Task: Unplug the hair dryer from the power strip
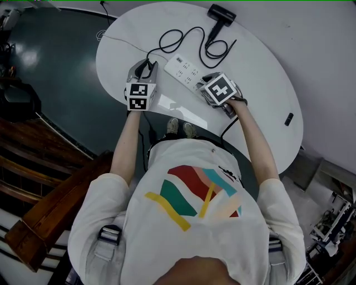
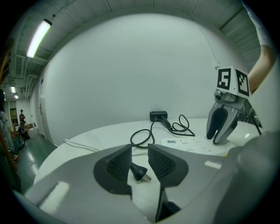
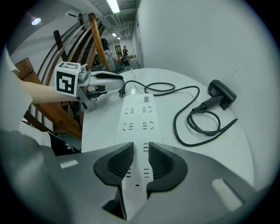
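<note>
The white power strip (image 1: 183,69) lies on the white oval table (image 1: 267,83). My right gripper (image 1: 204,83) points steeply down at the strip's near end and is shut on the strip (image 3: 139,116), which runs between its pads (image 3: 120,161). The hair dryer's black plug (image 2: 139,172) lies loose on the table, out of the strip, prongs showing. My left gripper (image 2: 140,162) stands open around it, pads not pressing it. The black cord (image 1: 183,39) loops back to the black hair dryer (image 1: 221,14) at the far edge. The left gripper (image 1: 146,68) sits left of the strip.
The strip's thin white cable (image 1: 119,40) trails off to the table's left edge. A small black object (image 1: 288,119) lies near the right edge. A wooden stair rail (image 1: 33,167) and dark floor (image 1: 50,61) lie to the left of the table.
</note>
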`<action>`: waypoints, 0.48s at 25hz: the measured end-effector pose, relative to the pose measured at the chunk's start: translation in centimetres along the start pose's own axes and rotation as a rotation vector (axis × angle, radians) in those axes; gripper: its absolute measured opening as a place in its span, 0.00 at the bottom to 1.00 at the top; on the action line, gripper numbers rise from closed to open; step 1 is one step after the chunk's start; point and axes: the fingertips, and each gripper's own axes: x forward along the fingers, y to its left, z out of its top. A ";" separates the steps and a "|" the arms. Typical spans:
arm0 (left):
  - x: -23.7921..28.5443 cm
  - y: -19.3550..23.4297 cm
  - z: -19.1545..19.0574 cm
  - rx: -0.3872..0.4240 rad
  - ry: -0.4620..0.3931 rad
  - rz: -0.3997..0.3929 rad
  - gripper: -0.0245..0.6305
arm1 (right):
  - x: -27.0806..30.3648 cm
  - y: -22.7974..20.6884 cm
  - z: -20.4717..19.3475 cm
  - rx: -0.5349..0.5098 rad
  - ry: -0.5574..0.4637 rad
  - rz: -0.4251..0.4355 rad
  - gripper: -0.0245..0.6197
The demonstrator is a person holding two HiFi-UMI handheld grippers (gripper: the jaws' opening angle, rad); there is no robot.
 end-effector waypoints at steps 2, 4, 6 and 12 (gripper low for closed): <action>0.0 0.1 0.2 -0.006 -0.006 0.009 0.20 | 0.2 -0.1 0.1 -0.003 -0.009 0.004 0.23; -0.3 0.1 0.8 -0.013 -0.019 0.018 0.20 | 0.2 -0.2 0.0 0.021 -0.007 0.003 0.20; -0.9 0.4 2.1 -0.021 -0.039 0.033 0.20 | -0.2 -0.5 0.3 0.072 -0.022 0.001 0.16; -3.3 1.4 9.4 -0.023 -0.133 0.125 0.04 | -7.8 -1.9 9.0 0.219 -0.474 -0.026 0.10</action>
